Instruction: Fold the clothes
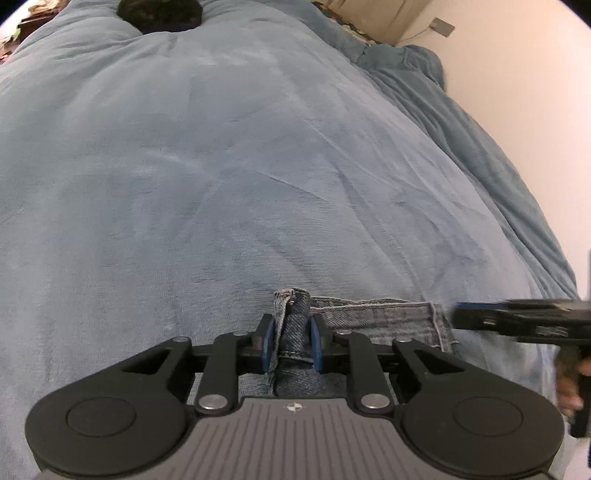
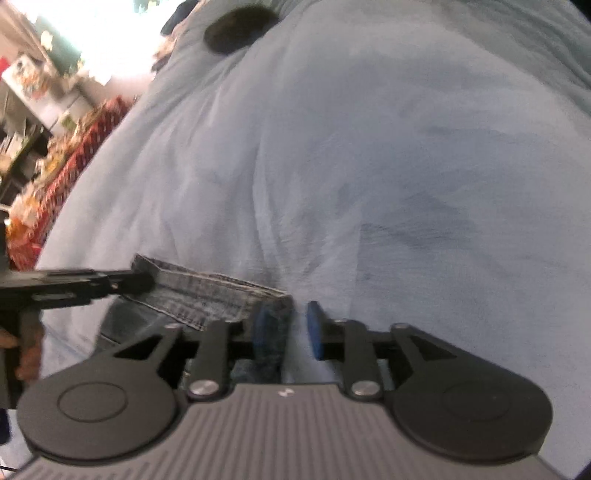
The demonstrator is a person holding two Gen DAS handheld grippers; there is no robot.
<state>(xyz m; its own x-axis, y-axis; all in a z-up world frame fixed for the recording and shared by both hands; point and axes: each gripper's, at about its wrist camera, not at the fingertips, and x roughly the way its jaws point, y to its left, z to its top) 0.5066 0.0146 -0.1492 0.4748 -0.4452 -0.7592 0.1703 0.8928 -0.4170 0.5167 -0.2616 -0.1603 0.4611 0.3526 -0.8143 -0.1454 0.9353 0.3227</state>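
A pair of blue jeans (image 1: pixel 376 317) lies on the blue-grey blanket (image 1: pixel 258 166) close under both grippers, its stitched edge running across. My left gripper (image 1: pixel 291 323) is shut on an upright fold of the denim, with a blue pad pressing on each side. In the right wrist view the jeans (image 2: pixel 207 295) end in a corner between the jaws of my right gripper (image 2: pixel 288 310). The cloth leans on the left pad, a gap shows before the right pad, and the jaws stand open. Each gripper appears in the other's view, the right gripper (image 1: pixel 461 315) and the left gripper (image 2: pixel 140 282) at opposite ends of the same edge.
The blanket (image 2: pixel 406 166) covers a bed that stretches far ahead. A black object (image 1: pixel 159 14) sits at its far end. A white wall (image 1: pixel 517 74) borders the bed on one side. A cluttered room with a red patterned cloth (image 2: pixel 74 158) lies on the other. A person's hand (image 2: pixel 26 354) holds the left gripper's handle.
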